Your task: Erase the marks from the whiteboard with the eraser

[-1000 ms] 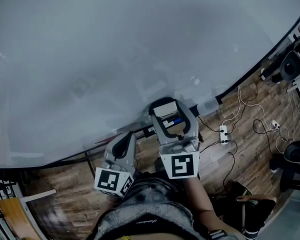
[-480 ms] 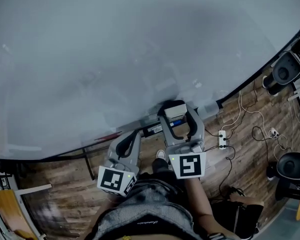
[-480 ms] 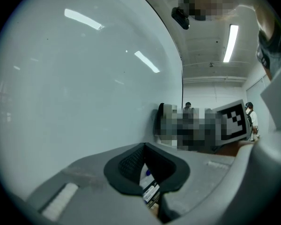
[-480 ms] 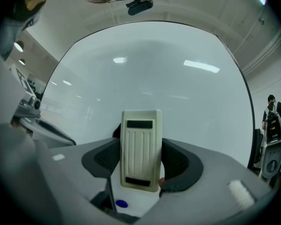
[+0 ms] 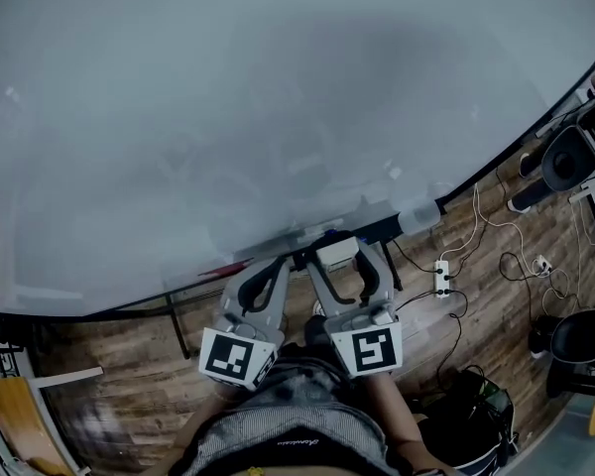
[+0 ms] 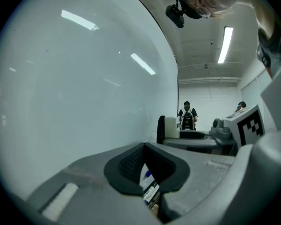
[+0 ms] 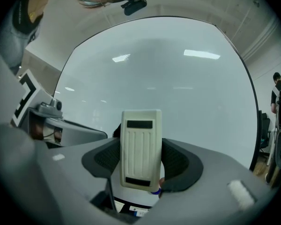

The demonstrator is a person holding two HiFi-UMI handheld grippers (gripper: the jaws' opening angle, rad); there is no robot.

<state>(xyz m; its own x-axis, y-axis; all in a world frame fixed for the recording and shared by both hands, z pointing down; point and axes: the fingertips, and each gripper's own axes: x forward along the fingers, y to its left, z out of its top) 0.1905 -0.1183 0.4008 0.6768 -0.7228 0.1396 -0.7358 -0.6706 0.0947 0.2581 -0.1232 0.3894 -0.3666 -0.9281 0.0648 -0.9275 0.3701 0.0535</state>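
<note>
The right tongs (image 7: 141,165) clamp the white eraser (image 7: 140,139) upright, low by the whiteboard's (image 5: 278,87) bottom edge, above the tray (image 5: 278,238). Just beside them the left tongs (image 6: 147,170) are closed on nothing, with markers (image 6: 150,191) showing beyond. A power strip (image 5: 442,274) and cables (image 5: 496,228) sprawl across the wood floor (image 5: 129,385).

This looks like an office or a lab room. A very large whiteboard (image 5: 228,97) fills one wall, above a floor (image 5: 109,405) with a wood pattern. A white power strip (image 5: 442,278) and loose cables (image 5: 473,211) lie on this floor. Long lamps (image 6: 223,45) are on the white ceiling (image 6: 201,41), and a person (image 6: 187,118) stands far behind.
</note>
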